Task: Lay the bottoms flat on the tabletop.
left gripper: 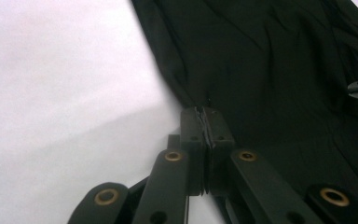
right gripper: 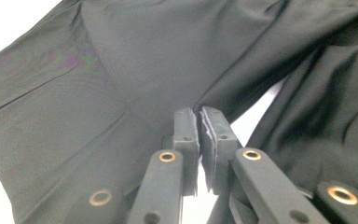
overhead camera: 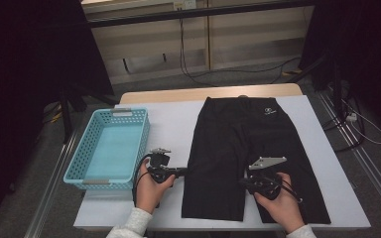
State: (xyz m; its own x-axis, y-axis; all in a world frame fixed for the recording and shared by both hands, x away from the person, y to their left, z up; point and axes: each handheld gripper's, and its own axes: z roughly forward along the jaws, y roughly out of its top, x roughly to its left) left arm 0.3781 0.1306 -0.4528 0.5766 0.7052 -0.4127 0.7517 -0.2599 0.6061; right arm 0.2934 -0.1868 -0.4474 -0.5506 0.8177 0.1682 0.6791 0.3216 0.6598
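A pair of black shorts point(overhead camera: 238, 139) lies flat on the white table, waistband at the far side, legs toward me. My left gripper point(overhead camera: 184, 171) is at the outer edge of the left leg, its jaws pressed together on the fabric edge point(left gripper: 200, 111). My right gripper point(overhead camera: 243, 182) is at the inner edge where the two legs part, its jaws point(right gripper: 198, 113) closed to a thin slit on the cloth there. The shorts point(right gripper: 158, 60) spread out beyond the jaws, with a sliver of white table between the legs. The dark cloth point(left gripper: 270, 70) lies slightly wrinkled.
A light blue perforated basket point(overhead camera: 144, 141) stands at the left of the table, nothing inside it. The white table cover point(overhead camera: 168, 124) shows bare between basket and shorts. Beyond the far table edge are floor cables and dark curtains.
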